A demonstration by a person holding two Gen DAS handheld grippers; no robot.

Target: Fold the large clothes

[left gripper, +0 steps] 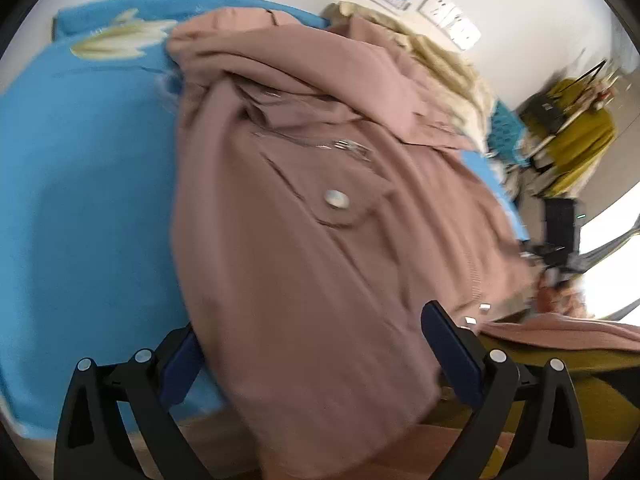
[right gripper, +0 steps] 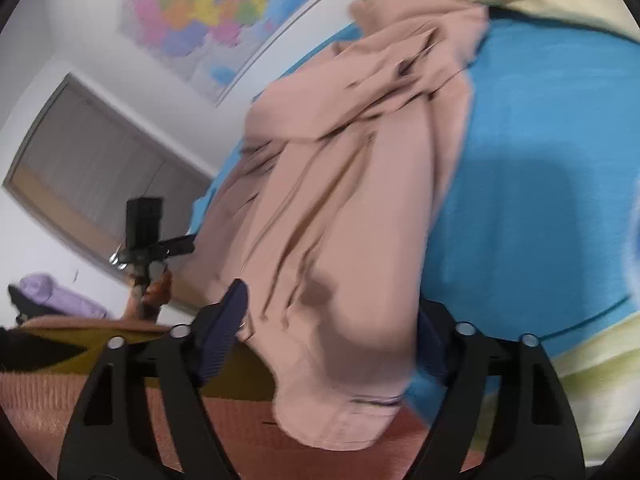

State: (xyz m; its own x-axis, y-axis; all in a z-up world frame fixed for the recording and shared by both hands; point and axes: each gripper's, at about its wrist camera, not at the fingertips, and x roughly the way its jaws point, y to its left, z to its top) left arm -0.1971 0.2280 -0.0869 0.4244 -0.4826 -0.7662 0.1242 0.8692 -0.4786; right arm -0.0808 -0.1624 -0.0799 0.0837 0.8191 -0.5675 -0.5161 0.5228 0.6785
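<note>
Pink jacket [left gripper: 304, 208] is lying rumpled on the blue bedspread [left gripper: 88, 184], looking soft, thick and floppy, while left gripper [left gripper: 316, 352] and right gripper [right gripper: 332, 336] are straddling its hem, spread wide and gripping nothing, so a hem corner is looking best.

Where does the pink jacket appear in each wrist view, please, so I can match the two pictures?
Left wrist: pink jacket fills the centre, snap pocket facing up.
Right wrist: bunched, running from top centre down to bottom centre.
Shared landmark: the blue bedspread beneath it.
</note>
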